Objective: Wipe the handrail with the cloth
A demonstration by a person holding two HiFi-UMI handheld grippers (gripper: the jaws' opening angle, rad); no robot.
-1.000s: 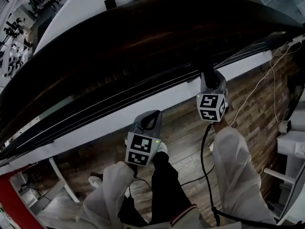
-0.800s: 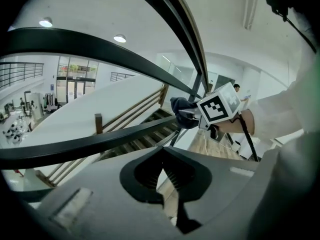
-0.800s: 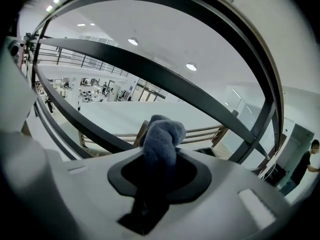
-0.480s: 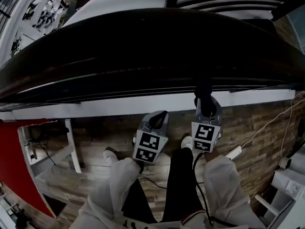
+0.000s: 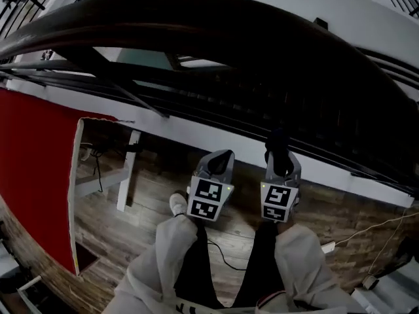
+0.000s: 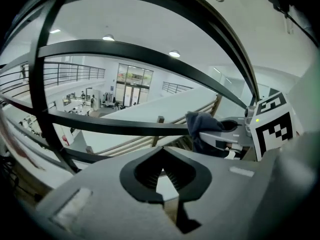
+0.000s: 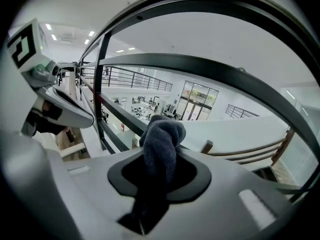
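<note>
Since half a second ago the head view has swung: the broad dark curved wooden handrail [image 5: 196,31] now arches from the upper left of the frame down to the right edge. A red wall panel [image 5: 39,169] has come in at the left, and the two grippers sit closer together at lower centre.

The right gripper [image 5: 280,154] has its fingers clamped on a dark blue-grey terry cloth [image 7: 160,144], which sticks up out of them as a bunched knob. The left gripper [image 5: 220,159] has its fingers drawn together on nothing.

The coming move turns on the handrail lying ahead of and above the cloth. In the right gripper view it sweeps over the top of the frame [image 7: 235,11], its long axis running across, while the knob of cloth stands lower, level with the thin black metal balustrade bars [image 7: 125,121]. The cloth seems to be short of the handrail, though no view shows the gap plainly.

By my reading the right gripper is the nearer one and needs to rise before stroking along the rail. The bars are what could snag the cloth on the way up. Under the grippers are the white ledge [image 5: 196,135] and the wooden plank floor [image 5: 150,221]
</note>
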